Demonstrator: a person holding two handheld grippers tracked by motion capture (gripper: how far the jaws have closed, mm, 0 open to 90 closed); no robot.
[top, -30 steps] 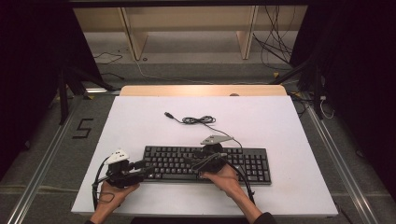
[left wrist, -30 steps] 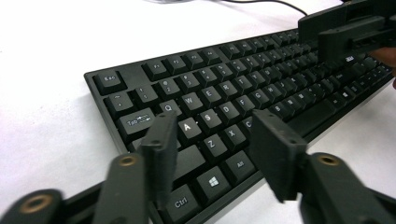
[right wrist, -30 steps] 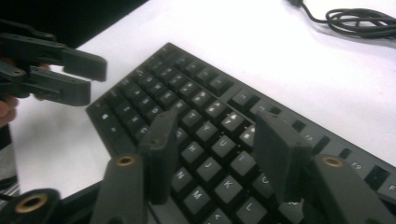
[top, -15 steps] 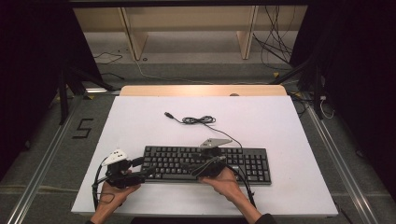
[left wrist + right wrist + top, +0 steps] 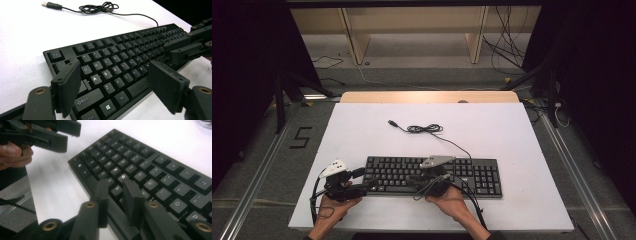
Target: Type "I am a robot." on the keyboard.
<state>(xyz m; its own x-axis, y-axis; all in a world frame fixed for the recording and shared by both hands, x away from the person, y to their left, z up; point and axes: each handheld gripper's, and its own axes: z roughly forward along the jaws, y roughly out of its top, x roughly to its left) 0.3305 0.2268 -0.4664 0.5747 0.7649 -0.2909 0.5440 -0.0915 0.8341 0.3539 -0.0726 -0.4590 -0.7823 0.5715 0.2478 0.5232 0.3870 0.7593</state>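
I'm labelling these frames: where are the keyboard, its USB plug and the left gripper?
keyboard (image 5: 472,176), high view, number-pad keys.
USB plug (image 5: 46,4), left gripper view, metal tip.
left gripper (image 5: 113,85), left gripper view, midway between its fingertips.

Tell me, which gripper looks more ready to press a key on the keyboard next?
Probably the right gripper: its jaws have just been closing and hover narrowly over the keyboard middle keys. The left gripper stands wide open at the end.

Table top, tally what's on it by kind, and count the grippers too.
Black keyboard: 1
Keyboard cable with USB plug: 1
Handheld grippers: 2, left gripper with jaws wide open, right gripper with jaws nearly together
Total: 4
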